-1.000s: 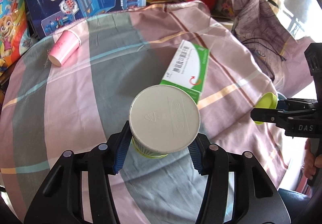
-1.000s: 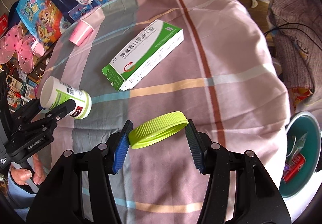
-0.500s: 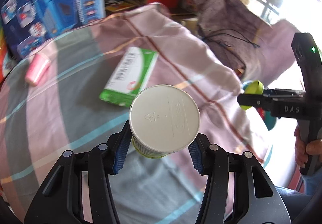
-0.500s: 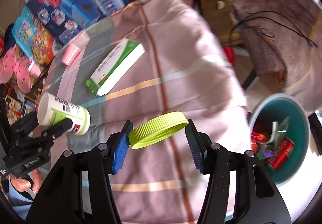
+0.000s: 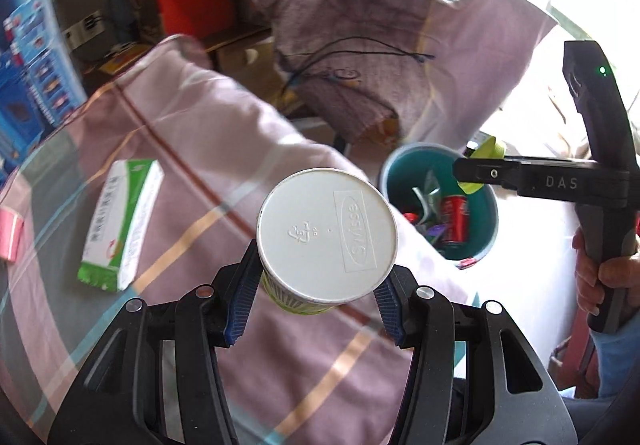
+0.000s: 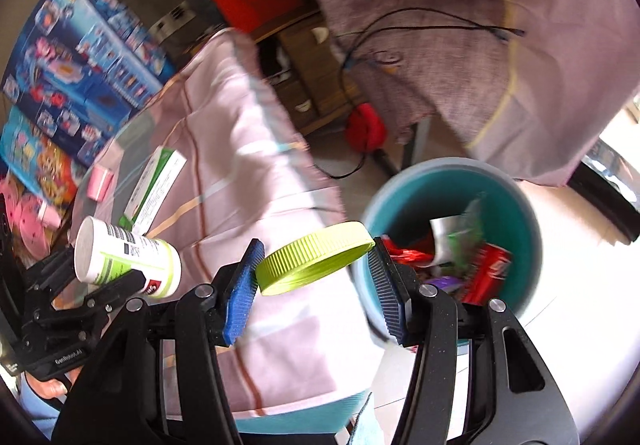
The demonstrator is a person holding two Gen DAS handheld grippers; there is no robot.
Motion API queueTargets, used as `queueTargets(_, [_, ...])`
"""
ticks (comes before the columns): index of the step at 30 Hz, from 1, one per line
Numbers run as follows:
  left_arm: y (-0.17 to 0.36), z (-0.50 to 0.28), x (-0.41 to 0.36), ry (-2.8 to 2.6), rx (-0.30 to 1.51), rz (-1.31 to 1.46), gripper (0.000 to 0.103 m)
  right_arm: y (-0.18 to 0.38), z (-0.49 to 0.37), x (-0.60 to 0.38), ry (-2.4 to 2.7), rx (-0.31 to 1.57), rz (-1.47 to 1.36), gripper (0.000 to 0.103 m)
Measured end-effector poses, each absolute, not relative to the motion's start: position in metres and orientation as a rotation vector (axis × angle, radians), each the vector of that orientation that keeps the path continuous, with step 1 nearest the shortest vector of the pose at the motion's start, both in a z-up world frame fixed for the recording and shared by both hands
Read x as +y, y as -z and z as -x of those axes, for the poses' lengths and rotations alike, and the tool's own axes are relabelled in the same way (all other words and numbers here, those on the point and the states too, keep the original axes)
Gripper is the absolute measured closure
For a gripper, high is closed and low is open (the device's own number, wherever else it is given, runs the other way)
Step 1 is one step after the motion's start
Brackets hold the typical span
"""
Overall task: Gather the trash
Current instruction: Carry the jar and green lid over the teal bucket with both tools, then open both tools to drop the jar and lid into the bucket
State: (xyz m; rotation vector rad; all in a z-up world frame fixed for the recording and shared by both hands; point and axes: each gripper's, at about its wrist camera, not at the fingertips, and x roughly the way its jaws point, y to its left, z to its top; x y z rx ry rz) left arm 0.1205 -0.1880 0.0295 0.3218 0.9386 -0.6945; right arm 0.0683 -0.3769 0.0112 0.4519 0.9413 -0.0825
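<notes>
My left gripper (image 5: 316,297) is shut on a white pill bottle (image 5: 326,241) with a green label, its flat base facing the camera; the same bottle (image 6: 124,255) shows at the left of the right wrist view. My right gripper (image 6: 318,285) is shut on a lime-green screw lid (image 6: 314,261), held tilted beside the rim of a teal trash bin (image 6: 516,197). The bin (image 5: 390,171) holds a red can (image 5: 454,217) and wrappers. On the checked cloth lie a green-and-white medicine box (image 5: 120,221) and a pink paper cup (image 5: 10,235).
The cloth-covered table (image 5: 200,133) ends just left of the bin. A purple-grey cloth (image 5: 360,57) with a black cable hangs behind the bin. Blue toy boxes (image 6: 80,57) stand at the table's far side. A hand (image 5: 600,277) holds the right gripper's handle.
Both grippers have swung right, off the middle of the table toward its edge. The teal bin has come into view in both views, and the medicine box and cup have slid left.
</notes>
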Motion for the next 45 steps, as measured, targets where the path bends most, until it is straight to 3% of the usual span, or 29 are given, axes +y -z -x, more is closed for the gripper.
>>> queueTargets(15, [0.003,-0.103,-0.325,0.865,1.0,-0.463,0.049,0.014,-0.026,-0.478,0.227,0.938,-0.587,0.051])
queueTargets(30, [0.048,-0.133,-0.39,0.921,1.1,-0.481,0.048,0.027,-0.033,-0.515,0.302,0.991,-0.611,0.051])
queueTargets(32, [0.05,-0.137,-0.395,0.919,1.1,-0.475,0.045,0.03,-0.035,-0.517,0.309,0.997,-0.613,0.051])
queueTargets(36, [0.049,-0.143,-0.392,0.89,1.077,-0.47,0.021,0.037,-0.042,-0.518,0.309,1.018,-0.615,0.051])
queueTargets(45, [0.052,-0.145,-0.368,0.852,1.1,-0.448,0.009,0.045,-0.061,-0.503,0.268,1.053,-0.6,0.051])
